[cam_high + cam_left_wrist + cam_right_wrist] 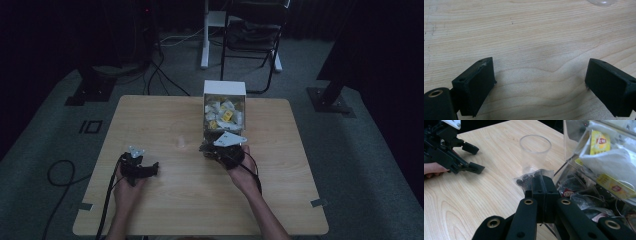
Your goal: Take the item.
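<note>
1. On the table's [165, 200] left side, the left gripper [540, 82] rests with its jaws wide apart and nothing between them.
2. Near the middle stands one clear plastic cup [535, 151], apparently empty.
3. Just right of it, the right gripper [543, 185] is clamped on one small clear packet [530, 179] of dark bits.
4. Farthest right, one clear box [224, 107] holds many tea bags, too jumbled to count.

left gripper [145, 167] jaws apart, right gripper [543, 182] clamped
</note>
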The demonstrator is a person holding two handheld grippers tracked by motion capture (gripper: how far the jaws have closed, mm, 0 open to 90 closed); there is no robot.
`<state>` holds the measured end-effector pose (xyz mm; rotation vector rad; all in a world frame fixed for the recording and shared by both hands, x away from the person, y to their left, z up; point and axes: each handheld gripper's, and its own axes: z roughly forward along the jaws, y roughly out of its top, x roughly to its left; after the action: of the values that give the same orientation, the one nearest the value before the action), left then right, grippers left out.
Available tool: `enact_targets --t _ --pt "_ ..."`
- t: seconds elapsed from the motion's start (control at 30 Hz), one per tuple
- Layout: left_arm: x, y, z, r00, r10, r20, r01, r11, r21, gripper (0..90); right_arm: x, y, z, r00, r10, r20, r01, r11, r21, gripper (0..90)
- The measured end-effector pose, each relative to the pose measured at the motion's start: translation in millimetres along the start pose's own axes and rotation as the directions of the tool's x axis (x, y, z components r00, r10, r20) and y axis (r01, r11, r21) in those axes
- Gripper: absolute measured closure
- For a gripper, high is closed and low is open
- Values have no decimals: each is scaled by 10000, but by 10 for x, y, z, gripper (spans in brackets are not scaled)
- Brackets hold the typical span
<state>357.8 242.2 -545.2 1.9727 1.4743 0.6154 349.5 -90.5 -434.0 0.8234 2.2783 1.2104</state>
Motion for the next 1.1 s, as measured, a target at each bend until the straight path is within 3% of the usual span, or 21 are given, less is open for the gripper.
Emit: enact_targets --t 1.1 --pt "-2 0 2 10000 -34 1 34 10000 -29 96 205 342 126 9989 -223 -401 214 9995 -221 900"
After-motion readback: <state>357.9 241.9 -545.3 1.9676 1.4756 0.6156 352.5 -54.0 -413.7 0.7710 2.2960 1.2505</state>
